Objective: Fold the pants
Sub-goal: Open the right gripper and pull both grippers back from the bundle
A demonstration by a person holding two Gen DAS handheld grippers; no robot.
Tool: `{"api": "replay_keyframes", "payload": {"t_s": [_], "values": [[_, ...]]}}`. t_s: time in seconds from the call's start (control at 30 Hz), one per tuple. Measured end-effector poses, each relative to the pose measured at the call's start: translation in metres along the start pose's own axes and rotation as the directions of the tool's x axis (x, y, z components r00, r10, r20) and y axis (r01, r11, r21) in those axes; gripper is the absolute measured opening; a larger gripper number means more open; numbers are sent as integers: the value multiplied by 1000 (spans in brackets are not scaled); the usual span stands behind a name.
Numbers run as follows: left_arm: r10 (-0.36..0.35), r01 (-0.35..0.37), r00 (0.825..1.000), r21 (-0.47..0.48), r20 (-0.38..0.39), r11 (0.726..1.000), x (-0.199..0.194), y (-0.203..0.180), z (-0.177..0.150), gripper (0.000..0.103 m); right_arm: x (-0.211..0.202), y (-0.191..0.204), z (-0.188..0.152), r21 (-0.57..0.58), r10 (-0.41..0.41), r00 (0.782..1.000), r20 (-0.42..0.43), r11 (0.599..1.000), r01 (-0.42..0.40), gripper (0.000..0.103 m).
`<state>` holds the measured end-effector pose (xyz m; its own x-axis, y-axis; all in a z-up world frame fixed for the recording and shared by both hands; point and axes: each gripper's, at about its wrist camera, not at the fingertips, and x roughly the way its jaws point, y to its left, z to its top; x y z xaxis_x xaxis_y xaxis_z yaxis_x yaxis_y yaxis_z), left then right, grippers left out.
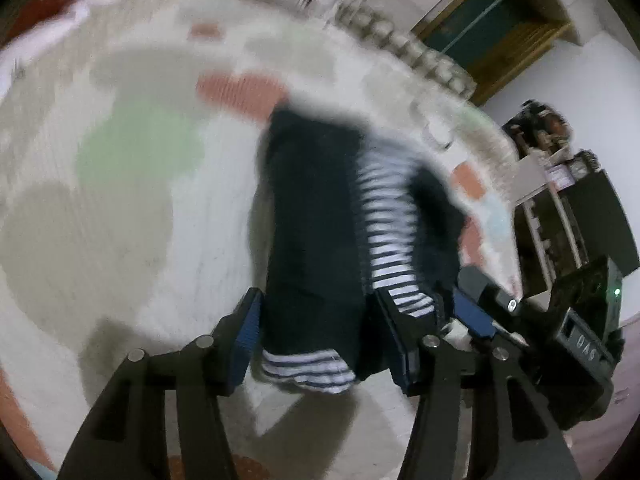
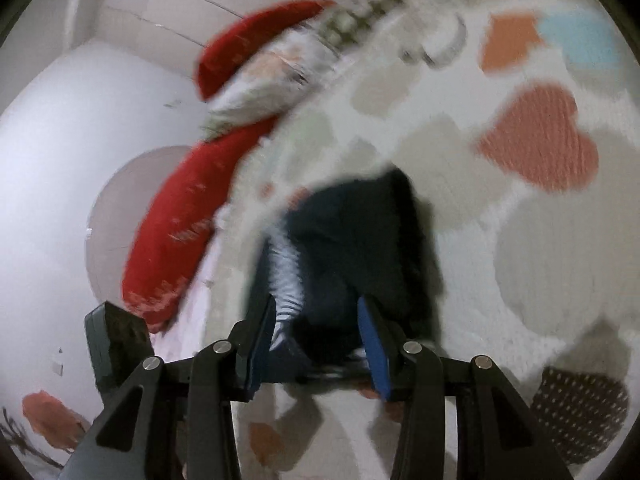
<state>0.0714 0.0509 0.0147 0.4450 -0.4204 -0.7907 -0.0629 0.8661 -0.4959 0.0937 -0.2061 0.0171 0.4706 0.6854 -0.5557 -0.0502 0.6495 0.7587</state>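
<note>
The pants [image 1: 316, 240] hang over the bedspread [image 1: 120, 160], between both hand-held grippers.
</note>
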Motion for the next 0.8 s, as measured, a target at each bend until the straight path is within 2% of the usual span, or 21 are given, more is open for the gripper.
{"api": "replay_keyframes", "payload": {"t_s": [0.17, 0.23, 0.37, 0.47, 0.53, 0.63, 0.67, 0.7, 0.73, 0.77, 0.8], "values": [[-1, 2, 999, -19, 36, 1000, -16, 1, 1, 59, -5, -10, -3, 46, 0, 1000, 9, 999, 0, 45], [12, -11, 998, -9, 56, 1000, -27, 0, -2, 59, -19, -6, -4, 32, -14, 999, 38, 999, 13, 50], [62, -64, 992, 12, 111, 998, -54, -3, -18, 61, -46, -5, -15, 20, -52, 995, 87, 999, 51, 51], [124, -134, 977, 47, 174, 990, -73, -9, -34, 62, -60, -2, -26, -1, -99, 989, 110, 995, 99, 51], [173, -197, 953, 77, 250, 977, -94, -20, -50, 63, -72, 4, -37, -39, -154, 978, 139, 986, 161, 51], [208, -261, 913, 111, 352, 959, -121, -37, -69, 71, -88, 17, -55, -99, -234, 954, 186, 962, 256, 53], [222, -290, 888, 117, 403, 950, -134, -44, -77, 76, -93, 22, -61, -116, -262, 943, 204, 950, 289, 53], [228, -305, 873, 118, 431, 945, -142, -48, -83, 78, -98, 26, -67, -128, -284, 933, 220, 940, 316, 54], [237, -332, 839, 116, 489, 936, -157, -56, -92, 85, -104, 30, -75, -138, -297, 924, 239, 932, 336, 56], [239, -347, 814, 113, 530, 931, -167, -62, -99, 93, -110, 33, -80, -142, -301, 920, 252, 929, 343, 57], [233, -355, 789, 112, 569, 928, -178, -67, -106, 96, -114, 36, -86, -142, -305, 915, 263, 926, 350, 59]]}}
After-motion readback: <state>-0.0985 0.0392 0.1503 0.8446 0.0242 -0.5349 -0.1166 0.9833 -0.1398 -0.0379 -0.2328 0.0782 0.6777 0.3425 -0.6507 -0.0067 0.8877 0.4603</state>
